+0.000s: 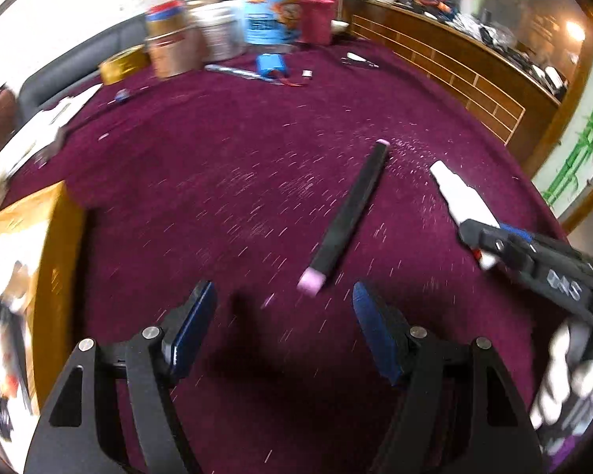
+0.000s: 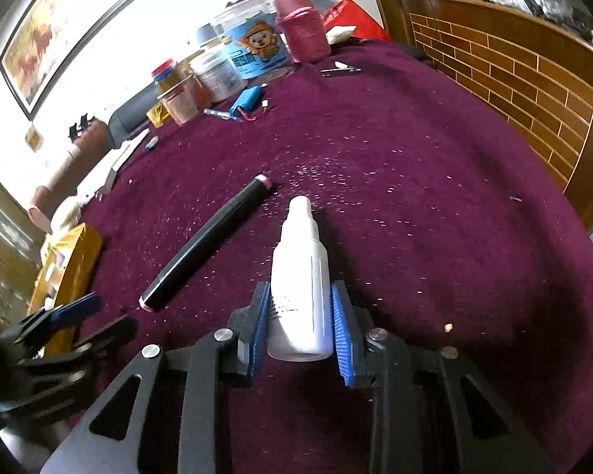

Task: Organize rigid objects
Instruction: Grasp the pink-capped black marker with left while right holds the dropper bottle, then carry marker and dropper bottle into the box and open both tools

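While your right gripper [image 2: 300,328] pinches the white bottle [image 2: 301,276] between its fingers at lower centre, your left gripper [image 1: 284,328] stands wide and empty, the black marker [image 1: 350,217] lying on the maroon desk [image 1: 217,181] just above it.

From my left wrist camera the jars [image 1: 201,35] at the table's far edge smear with blur, so I can't read their labels. The yellow box [image 1: 27,276] is cut by the left edge. The right gripper [image 1: 490,237] hides the white bottle's [image 1: 460,193] base.
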The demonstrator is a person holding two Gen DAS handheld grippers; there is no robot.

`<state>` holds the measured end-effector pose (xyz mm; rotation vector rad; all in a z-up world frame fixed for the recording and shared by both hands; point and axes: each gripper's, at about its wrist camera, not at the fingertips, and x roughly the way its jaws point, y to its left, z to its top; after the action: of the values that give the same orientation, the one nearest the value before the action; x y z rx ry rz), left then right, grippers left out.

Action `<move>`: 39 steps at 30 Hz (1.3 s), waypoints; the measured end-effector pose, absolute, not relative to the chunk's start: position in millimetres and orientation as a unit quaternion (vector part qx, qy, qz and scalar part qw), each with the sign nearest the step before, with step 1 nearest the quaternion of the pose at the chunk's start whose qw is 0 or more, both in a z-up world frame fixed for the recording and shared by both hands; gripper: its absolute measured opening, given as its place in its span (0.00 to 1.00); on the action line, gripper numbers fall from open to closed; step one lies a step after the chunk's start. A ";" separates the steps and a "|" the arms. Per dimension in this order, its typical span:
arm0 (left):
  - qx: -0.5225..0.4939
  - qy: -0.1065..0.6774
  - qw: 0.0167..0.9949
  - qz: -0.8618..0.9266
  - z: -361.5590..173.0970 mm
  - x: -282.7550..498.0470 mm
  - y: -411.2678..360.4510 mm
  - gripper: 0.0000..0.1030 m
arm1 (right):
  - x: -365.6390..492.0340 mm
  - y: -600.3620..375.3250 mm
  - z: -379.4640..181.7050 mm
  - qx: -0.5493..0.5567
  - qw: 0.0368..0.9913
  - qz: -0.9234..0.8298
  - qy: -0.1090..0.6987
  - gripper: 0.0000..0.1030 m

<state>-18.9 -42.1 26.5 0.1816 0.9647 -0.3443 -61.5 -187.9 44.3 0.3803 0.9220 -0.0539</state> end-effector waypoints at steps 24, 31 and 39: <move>-0.090 0.412 0.866 -0.269 68.2 -52.2 37.0 0.11 | -74.2 -168.2 59.5 0.187 0.890 0.044 0.414 0.26; -0.182 0.343 0.888 -0.245 102.0 -102.6 143.5 0.12 | -78.1 -115.1 90.9 0.163 0.895 0.102 0.403 0.26; -0.218 0.338 0.907 -0.125 86.7 -126.9 256.9 0.12 | -62.7 -28.5 106.1 0.153 0.873 0.198 0.418 0.26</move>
<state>-126.9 256.9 86.7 -0.4498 0.6983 -0.2572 -62.7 -28.5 106.1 0.3189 0.8729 0.4130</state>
